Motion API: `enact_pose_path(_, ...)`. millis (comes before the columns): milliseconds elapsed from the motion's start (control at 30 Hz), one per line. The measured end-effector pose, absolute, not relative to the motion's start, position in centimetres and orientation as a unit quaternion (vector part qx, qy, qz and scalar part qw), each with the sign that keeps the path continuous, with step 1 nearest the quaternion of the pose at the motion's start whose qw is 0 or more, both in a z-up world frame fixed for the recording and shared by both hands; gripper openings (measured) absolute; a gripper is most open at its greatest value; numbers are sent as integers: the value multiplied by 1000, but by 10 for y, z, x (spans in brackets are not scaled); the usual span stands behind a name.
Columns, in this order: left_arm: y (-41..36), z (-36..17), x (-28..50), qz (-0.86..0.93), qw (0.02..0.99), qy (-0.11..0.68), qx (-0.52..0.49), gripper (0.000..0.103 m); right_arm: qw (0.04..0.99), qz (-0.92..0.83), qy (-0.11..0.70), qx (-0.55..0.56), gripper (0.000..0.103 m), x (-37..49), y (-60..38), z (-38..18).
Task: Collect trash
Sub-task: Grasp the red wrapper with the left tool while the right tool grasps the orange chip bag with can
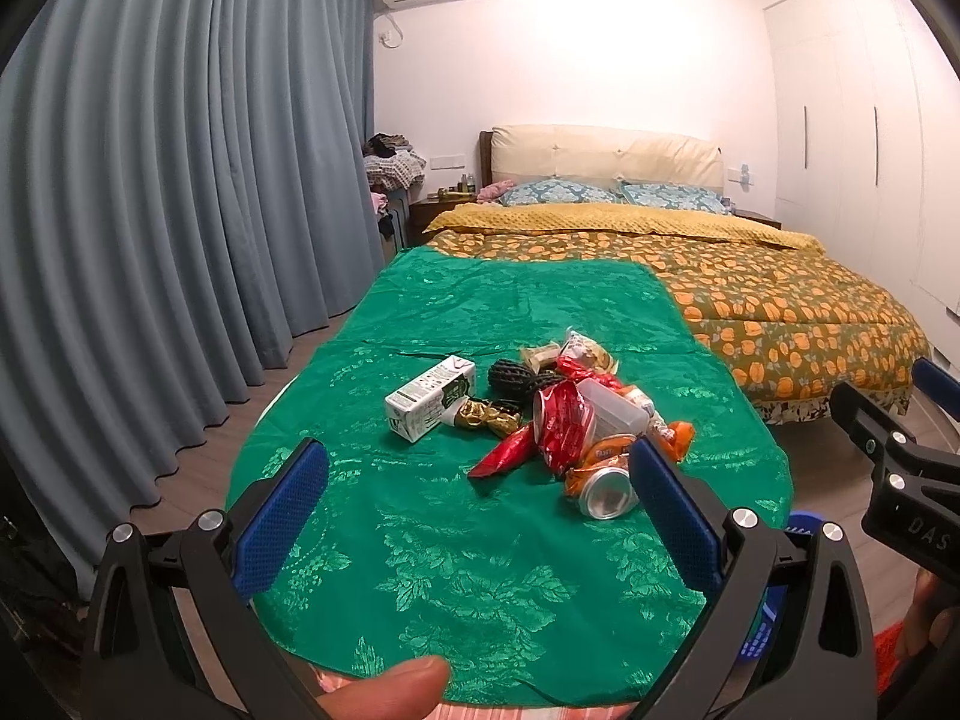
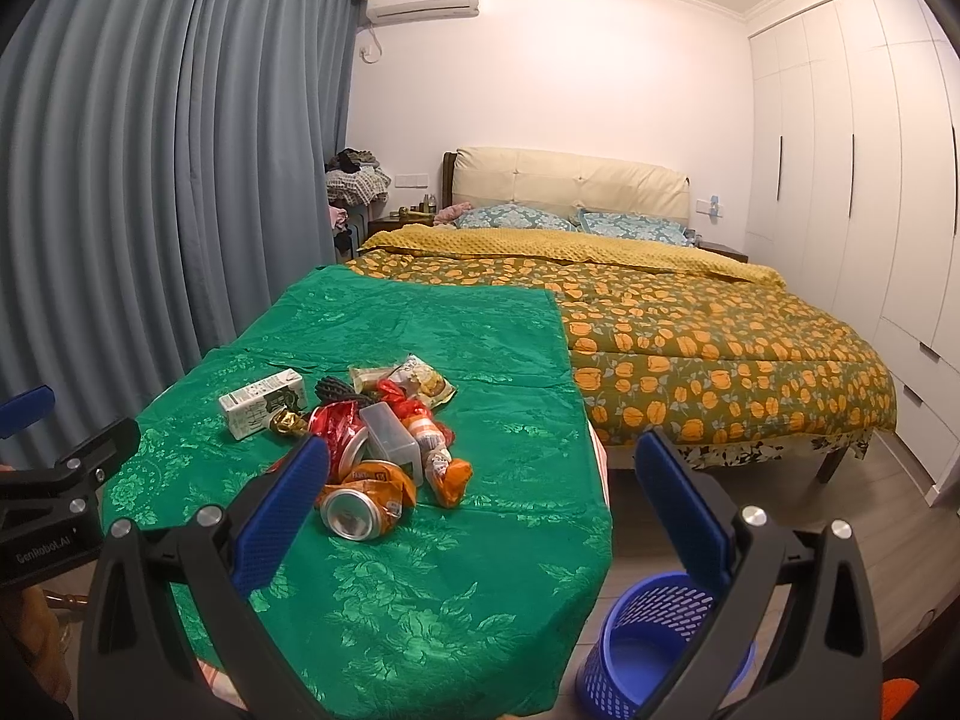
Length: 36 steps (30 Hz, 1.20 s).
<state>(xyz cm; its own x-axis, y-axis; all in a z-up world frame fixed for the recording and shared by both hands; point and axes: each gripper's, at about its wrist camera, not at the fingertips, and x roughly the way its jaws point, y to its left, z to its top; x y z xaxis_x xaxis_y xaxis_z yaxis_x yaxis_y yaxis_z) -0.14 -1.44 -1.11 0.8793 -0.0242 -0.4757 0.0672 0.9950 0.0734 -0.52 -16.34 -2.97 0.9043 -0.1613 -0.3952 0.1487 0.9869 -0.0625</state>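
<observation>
A pile of trash lies on the green tablecloth [image 1: 480, 540]: a white milk carton [image 1: 429, 398], a crushed orange can [image 1: 606, 489], red wrappers [image 1: 558, 420], a clear plastic container [image 1: 612, 411] and a black net [image 1: 513, 378]. My left gripper [image 1: 480, 510] is open and empty, above the table just short of the pile. My right gripper [image 2: 480, 504] is open and empty, over the table's right edge; the can [image 2: 357, 513] and carton [image 2: 264, 405] lie ahead left. A blue mesh bin [image 2: 648, 648] stands on the floor below it.
A bed with an orange floral quilt [image 2: 690, 348] stands behind and right of the table. Grey-blue curtains [image 1: 150, 210] hang at left. White wardrobes [image 2: 870, 180] line the right wall. The right gripper's body [image 1: 894, 468] shows at the right of the left view.
</observation>
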Motion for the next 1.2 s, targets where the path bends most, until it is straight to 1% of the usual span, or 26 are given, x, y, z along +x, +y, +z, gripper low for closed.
enact_pose_path(267,-20,-15,-3,-30,968,240,62,99,976,-80,204,-16,99,-5,-165,-29)
enact_pose_path(400,-16,-20,4,-46,959,276,45,99,976,-85,199,-15,99,-7,-170,-30)
enact_pose_path(467,-9,-24,5,-41,959,278,33,99,976,-85,198,-12,99,-8,-174,-31)
enact_pose_path(633,0,-45,14,-59,949,306,38,99,972,-113,204,-27,99,-2,-177,-44)
enact_pose_path(800,2,-71,22,-106,939,325,24,99,969,-106,222,-11,99,8,-187,-59)
enact_pose_path(933,-5,-95,36,-118,932,341,40,99,968,-80,237,-2,99,18,-190,-73)
enact_pose_path(1100,9,-117,67,-147,919,365,20,99,960,-44,275,6,99,35,-195,-101)
enact_pose_path(1200,16,-125,97,-161,914,370,32,99,953,-13,301,11,99,48,-192,-120)
